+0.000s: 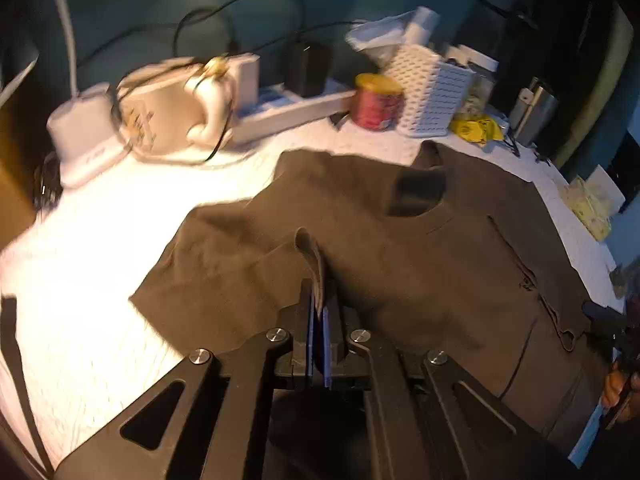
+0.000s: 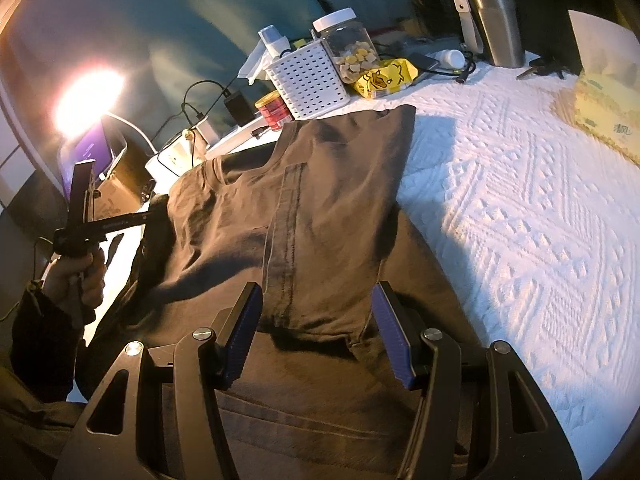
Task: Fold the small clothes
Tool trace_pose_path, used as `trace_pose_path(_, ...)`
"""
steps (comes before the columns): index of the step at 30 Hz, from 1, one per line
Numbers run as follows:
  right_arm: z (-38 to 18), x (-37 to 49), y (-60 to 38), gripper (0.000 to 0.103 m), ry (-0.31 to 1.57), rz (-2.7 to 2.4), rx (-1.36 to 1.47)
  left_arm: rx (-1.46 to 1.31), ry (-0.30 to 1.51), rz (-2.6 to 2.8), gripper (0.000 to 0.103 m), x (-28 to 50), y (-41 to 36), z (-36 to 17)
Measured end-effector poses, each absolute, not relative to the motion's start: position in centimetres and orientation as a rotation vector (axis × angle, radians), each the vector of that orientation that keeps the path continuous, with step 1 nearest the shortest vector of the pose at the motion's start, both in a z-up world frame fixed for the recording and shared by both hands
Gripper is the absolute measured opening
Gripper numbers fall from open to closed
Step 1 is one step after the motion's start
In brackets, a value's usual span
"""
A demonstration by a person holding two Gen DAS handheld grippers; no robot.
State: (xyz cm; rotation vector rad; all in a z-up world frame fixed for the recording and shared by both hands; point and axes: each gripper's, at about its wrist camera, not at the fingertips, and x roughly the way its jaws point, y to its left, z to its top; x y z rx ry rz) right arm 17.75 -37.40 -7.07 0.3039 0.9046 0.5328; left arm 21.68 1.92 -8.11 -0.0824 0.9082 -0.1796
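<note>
pinching a ridge of the shirt (image 1: 400, 264) between closed blue pads, the left gripper (image 1: 320, 312) holds the left side of the garment, probably to carry that side over toward the middle. the pinched cloth stands up as a thin fin above the fingertips; the fabric around it is dragged into soft creases. the shirt lies on a white quilt (image 2: 520, 200), neckline toward the basket (image 2: 308, 80), and its right sleeve side is already folded inward, which gives a straight edge on that side.

right gripper (image 2: 318, 336) hovers over the lower shirt with jaws wide apart, holding nothing; whether the pads touch the cloth cannot be told. judgement: it is free either to pin the body or to take the hem next.

materials: shirt is dark brown knit, matte, limp, with stitched hems. quilt is embossed in raised diamond patterns, so some drag is likely. basket is rigid white perforated plastic, beside a red can (image 2: 274, 112) behind the collar.
</note>
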Motion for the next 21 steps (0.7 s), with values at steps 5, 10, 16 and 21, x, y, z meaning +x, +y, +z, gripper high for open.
trace_pose_path(5, -7.0, 18.0, -37.5, 0.060, 0.903, 0.525, 0.303, -0.003, 0.851, -0.230, 0.001, 21.8, -0.9, -6.4)
trace_pose_path(10, -7.0, 18.0, -37.5, 0.060, 0.905, 0.523, 0.302, 0.068, 0.903, -0.324, 0.001, 22.3, -4.0, -7.1)
trace_pose_path(16, -6.7, 17.7, -37.4, 0.060, 0.902, 0.521, 0.298, 0.037, 1.056, -0.344, 0.017, 22.2, -4.3, -10.1)
trace_pose_path(21, -6.3, 17.1, -36.9, 0.060, 0.900, 0.527, 0.285, 0.038, 1.022, -0.340, 0.045, 19.3, -3.4, -9.4)
